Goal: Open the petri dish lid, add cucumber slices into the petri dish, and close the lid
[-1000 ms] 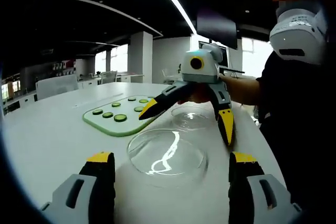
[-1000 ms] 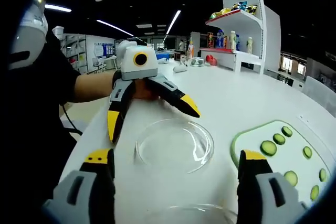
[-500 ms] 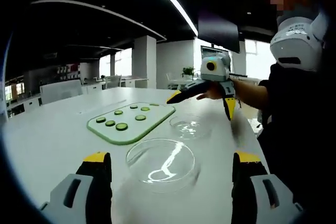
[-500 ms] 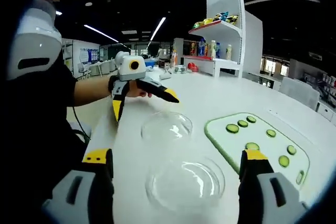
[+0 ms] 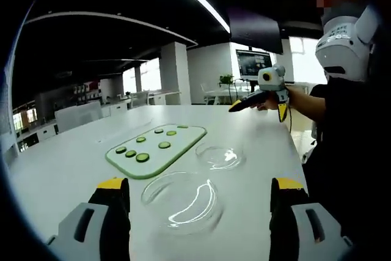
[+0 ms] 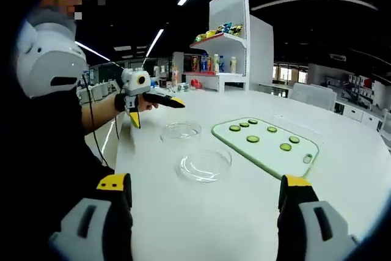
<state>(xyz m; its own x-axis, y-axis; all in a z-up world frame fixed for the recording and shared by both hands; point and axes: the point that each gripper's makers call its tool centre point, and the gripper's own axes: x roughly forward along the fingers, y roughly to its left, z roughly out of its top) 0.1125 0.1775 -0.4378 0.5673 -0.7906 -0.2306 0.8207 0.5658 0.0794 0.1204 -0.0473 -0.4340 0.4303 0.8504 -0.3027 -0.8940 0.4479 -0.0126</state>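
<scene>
Both grippers' jaws are spreading wide, holding nothing, over the white table (image 5: 73, 157). Two clear petri dish halves (image 5: 182, 201) (image 5: 220, 155) are lying at twelve o'clock, cutting board (image 5: 156, 148) with cucumber slices (image 5: 142, 158) at eleven.

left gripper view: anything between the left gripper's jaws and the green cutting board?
Yes. One clear glass dish sits on the white table just ahead of the left gripper, short of the green cutting board; the second dish lies off to the board's right.

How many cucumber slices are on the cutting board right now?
6, all on the cutting board: three slices in a row at its near end, two in the middle, one at the far end.
</scene>
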